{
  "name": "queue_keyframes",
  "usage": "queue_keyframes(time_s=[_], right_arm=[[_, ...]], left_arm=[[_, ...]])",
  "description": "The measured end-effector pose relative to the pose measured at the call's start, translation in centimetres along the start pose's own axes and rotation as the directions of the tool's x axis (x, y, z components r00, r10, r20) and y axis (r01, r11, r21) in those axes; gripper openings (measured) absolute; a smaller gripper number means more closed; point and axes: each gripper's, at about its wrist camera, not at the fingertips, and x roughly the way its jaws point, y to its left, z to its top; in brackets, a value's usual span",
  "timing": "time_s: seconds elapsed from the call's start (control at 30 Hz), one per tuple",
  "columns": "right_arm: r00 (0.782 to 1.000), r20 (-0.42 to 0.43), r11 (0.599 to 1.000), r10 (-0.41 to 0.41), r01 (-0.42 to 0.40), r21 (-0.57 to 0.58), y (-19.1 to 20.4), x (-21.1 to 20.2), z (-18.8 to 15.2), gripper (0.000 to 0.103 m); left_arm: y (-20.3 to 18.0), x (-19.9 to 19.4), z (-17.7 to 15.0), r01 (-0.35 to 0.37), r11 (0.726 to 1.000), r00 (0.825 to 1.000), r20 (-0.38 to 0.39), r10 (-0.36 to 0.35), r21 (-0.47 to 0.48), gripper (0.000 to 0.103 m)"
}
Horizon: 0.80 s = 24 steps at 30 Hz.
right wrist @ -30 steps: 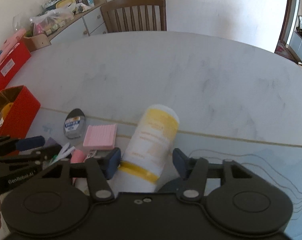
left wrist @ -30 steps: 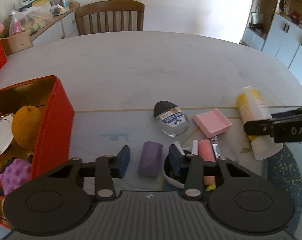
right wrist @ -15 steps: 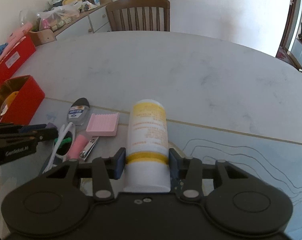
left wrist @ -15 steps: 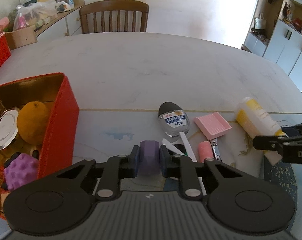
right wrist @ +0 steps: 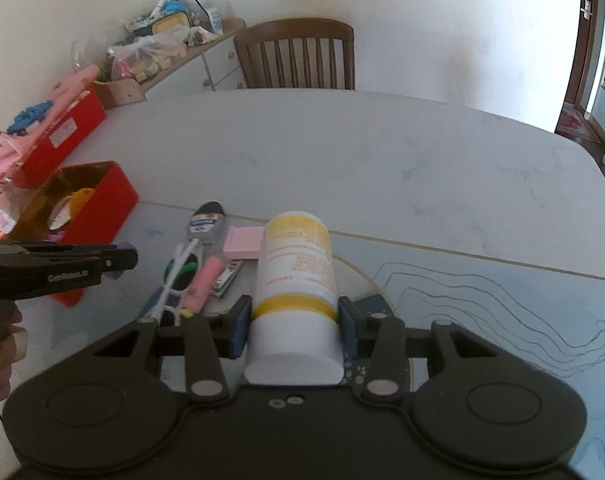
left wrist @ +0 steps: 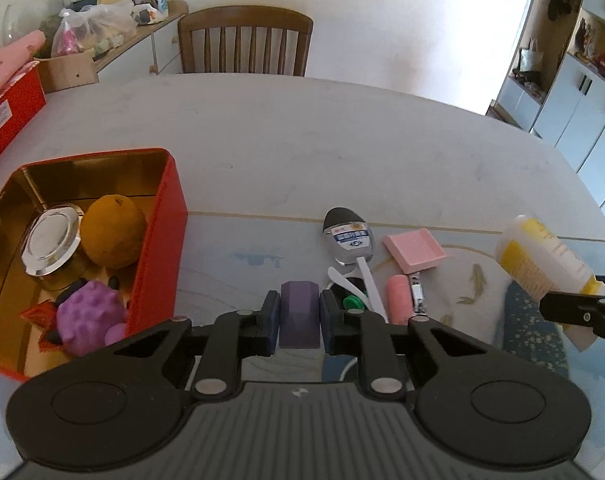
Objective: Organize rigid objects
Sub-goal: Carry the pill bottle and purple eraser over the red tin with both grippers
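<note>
my left gripper (left wrist: 299, 317) pinches the purple block (left wrist: 299, 314) just right of the red tin (left wrist: 158, 264), which holds an orange (left wrist: 112, 232). my right gripper (right wrist: 293, 327) clamps the white-and-yellow bottle (right wrist: 296, 276) beside the pink pad (right wrist: 244, 242) and nail clipper (right wrist: 227, 279).

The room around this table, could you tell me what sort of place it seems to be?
Most likely a home dining room: a wooden dining chair stands at the large pale table, a cluttered sideboard lines the wall, and white cabinets stand beyond.
</note>
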Motion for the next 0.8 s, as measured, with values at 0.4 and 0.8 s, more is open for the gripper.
queue_keyframes(time_s=[0.4,0.8], right_arm=[[0.997,0.050,0.997,0.057,-0.054,-0.062,3.8,-4.5,0.1,0.043],[0.990,0.094,0.989,0.104,-0.094,-0.110,9.0,-6.0,1.2,0.043]], left_arm=[[0.4,-5.5,0.3,0.024,0.999,0.999,0.033,-0.023,-0.037,0.020],[3.6,-9.2,0.5,0.032,0.998,0.997,0.074,-0.028,-0.057,0.020]])
